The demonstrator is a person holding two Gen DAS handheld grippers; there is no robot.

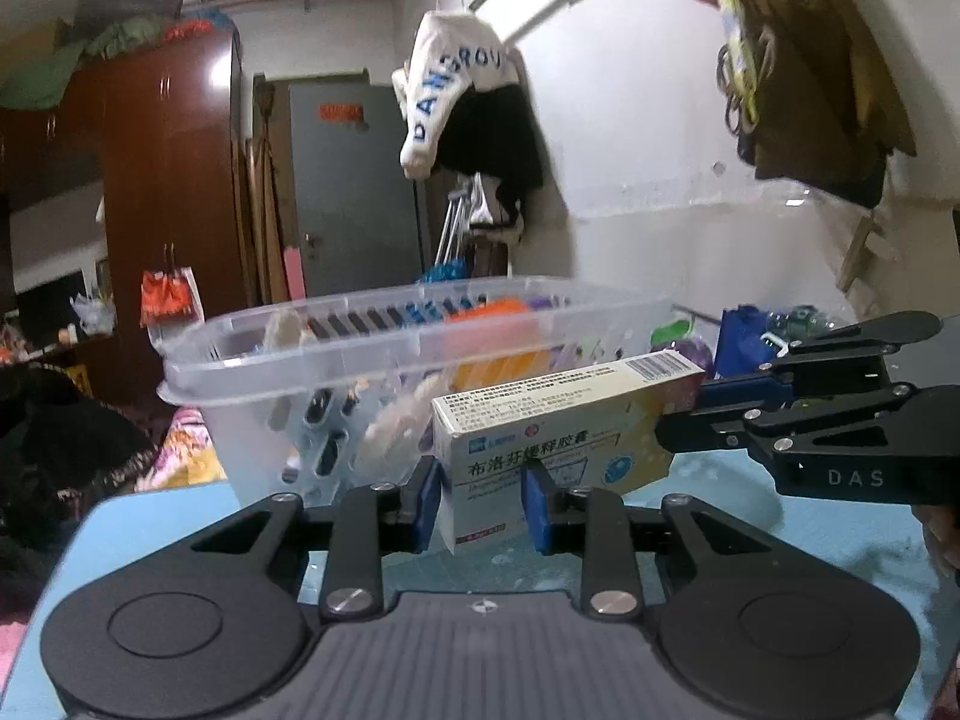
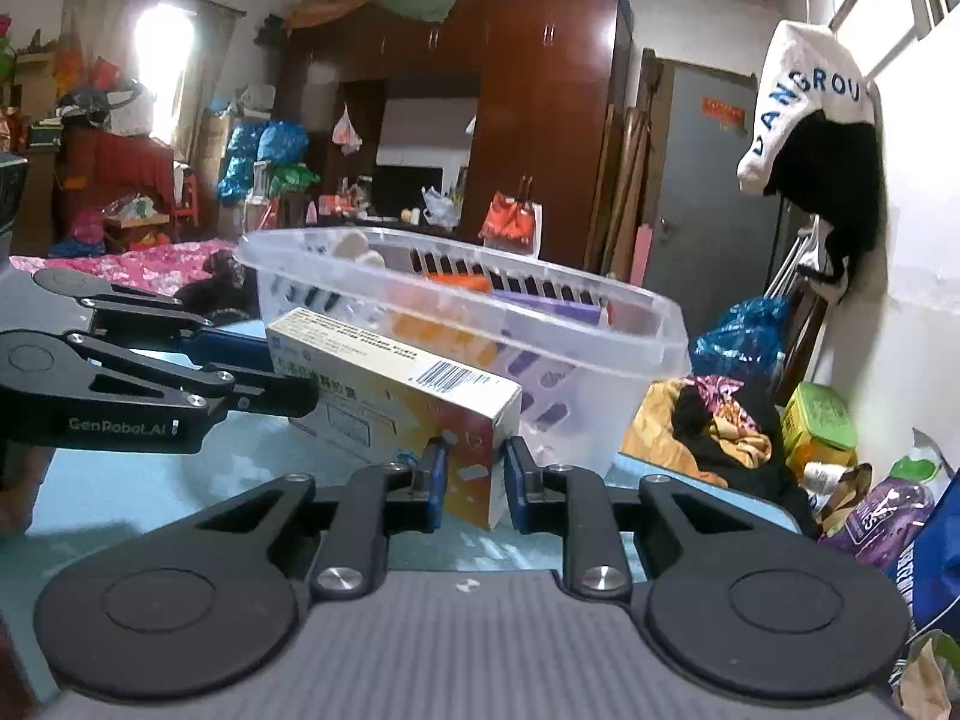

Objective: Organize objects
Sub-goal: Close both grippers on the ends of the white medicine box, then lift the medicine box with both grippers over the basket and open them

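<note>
Above the blue worktop [image 1: 150, 516], one box [image 1: 564, 432] is pinched at both ends.
Left hand-held gripper [image 1: 480, 504] clamps the box's near-left end and the right hand-held gripper [image 2: 471, 474] its other end, just in front of the clear bin [image 1: 336, 354], which already holds several items. Risks, as I judge them: the two grips pulling against each other could crush or twist the thin card; an uneven release could tip the box short of the bin rim or knock the light bin back.
</note>
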